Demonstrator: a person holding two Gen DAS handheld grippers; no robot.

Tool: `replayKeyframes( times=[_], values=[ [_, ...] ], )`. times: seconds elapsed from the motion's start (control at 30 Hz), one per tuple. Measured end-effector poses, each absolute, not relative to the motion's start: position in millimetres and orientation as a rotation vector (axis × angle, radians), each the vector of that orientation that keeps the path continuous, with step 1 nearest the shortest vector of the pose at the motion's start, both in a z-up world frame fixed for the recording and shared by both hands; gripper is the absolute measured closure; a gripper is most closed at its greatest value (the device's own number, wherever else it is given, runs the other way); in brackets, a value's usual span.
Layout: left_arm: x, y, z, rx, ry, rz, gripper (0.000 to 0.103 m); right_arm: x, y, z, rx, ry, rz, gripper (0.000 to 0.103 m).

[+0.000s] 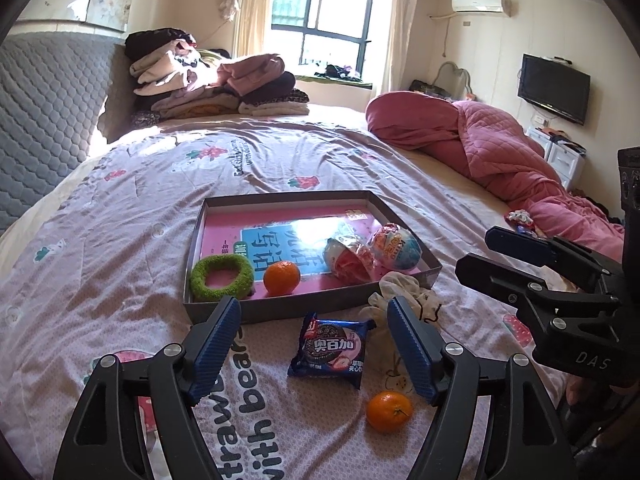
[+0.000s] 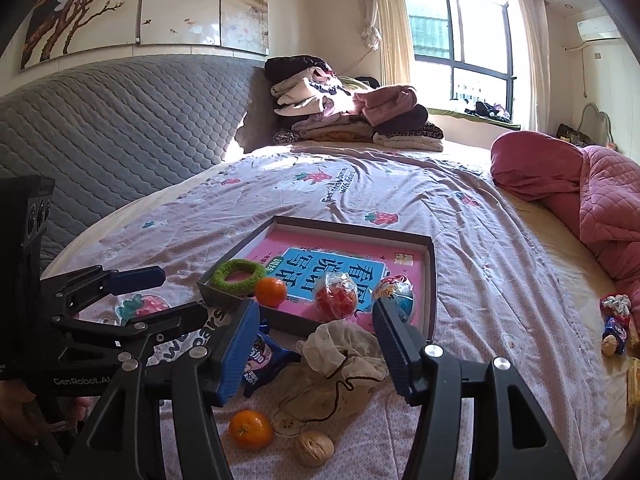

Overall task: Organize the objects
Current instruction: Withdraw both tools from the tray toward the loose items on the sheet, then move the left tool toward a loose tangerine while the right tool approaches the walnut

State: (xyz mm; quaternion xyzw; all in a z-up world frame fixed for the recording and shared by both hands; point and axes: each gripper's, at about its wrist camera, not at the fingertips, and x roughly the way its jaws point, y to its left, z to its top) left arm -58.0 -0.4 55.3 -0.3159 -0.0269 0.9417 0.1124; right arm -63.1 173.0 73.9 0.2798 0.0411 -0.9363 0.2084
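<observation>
A shallow grey box [image 1: 280, 309] lies on the bed over a pink book. It holds a green ring [image 1: 222, 276], an orange [image 1: 281, 277], a wrapped red ball [image 1: 350, 260] and a foil egg [image 1: 396, 246]. In front of the box lie a blue cookie packet [image 1: 332, 350], a second orange [image 1: 389, 411] and a cream drawstring pouch [image 1: 404, 288]. My left gripper [image 1: 312, 302] stands open above the packet, touching nothing. My right gripper [image 2: 315, 306] is open over the pouch [image 2: 344, 352], with a walnut [image 2: 314, 448] and the loose orange [image 2: 251, 429] below it.
A bundled pink quilt [image 1: 500, 148] fills the bed's right side. Folded clothes [image 1: 208, 80] are stacked at the far end beside a grey quilted headboard [image 2: 100, 132]. Several wrapped snacks [image 2: 616, 320] lie near the right edge of the bed.
</observation>
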Motion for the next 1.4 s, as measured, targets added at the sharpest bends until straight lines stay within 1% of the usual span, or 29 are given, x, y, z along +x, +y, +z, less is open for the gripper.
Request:
replayKeyframes(
  times=[0.7,1.4],
  values=[
    [-40,12,47,-0.97,-0.026,2.734,0.026,-47,187,71,0.786,0.084,-2.609,0.044],
    [-28,28,22,-1.076,0.055,2.673,0.026,-32,192,51,0.857,0.113,-2.588,0.044]
  ],
)
